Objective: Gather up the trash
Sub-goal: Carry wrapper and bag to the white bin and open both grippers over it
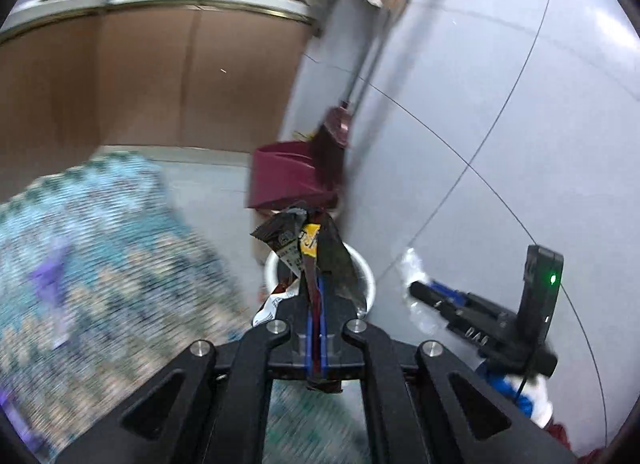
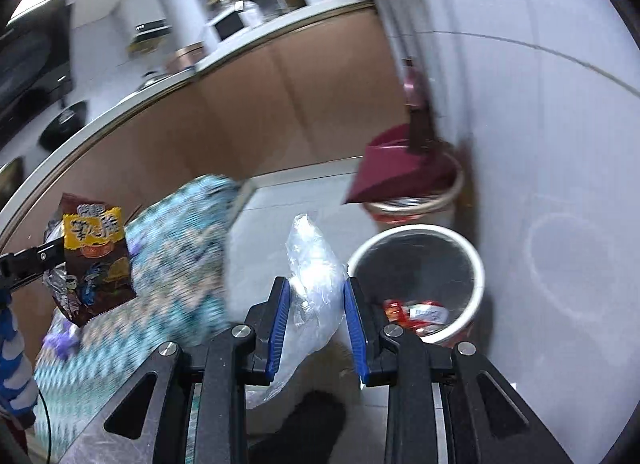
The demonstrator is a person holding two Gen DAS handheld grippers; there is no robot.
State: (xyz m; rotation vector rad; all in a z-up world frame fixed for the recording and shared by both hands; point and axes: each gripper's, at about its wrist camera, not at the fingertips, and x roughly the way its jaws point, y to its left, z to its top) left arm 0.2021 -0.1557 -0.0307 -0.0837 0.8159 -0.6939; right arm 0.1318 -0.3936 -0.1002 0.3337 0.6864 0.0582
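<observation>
Both grippers carry trash toward the white bin (image 2: 416, 288) at lower right: the left gripper (image 1: 318, 284) is clamped tight on a brown snack wrapper (image 1: 304, 240), while the right gripper (image 2: 316, 324) pinches a crumpled clear plastic bag (image 2: 312, 272), ready for dropping in.

Left gripper (image 1: 317, 292) sat at bottom centre of left wrist view, jaws pinched tight on wrapper (image 1: 308, 248). Right gripper (image 2: 314, 304) sat at bottom centre of right wrist view, blue pads (image 2: 279, 324) pressed on clear bag (image 2: 312, 288). Both pointed obliquely downward. Blue-white sleeve (image 2: 14, 364) showed at lower left edge.
</observation>
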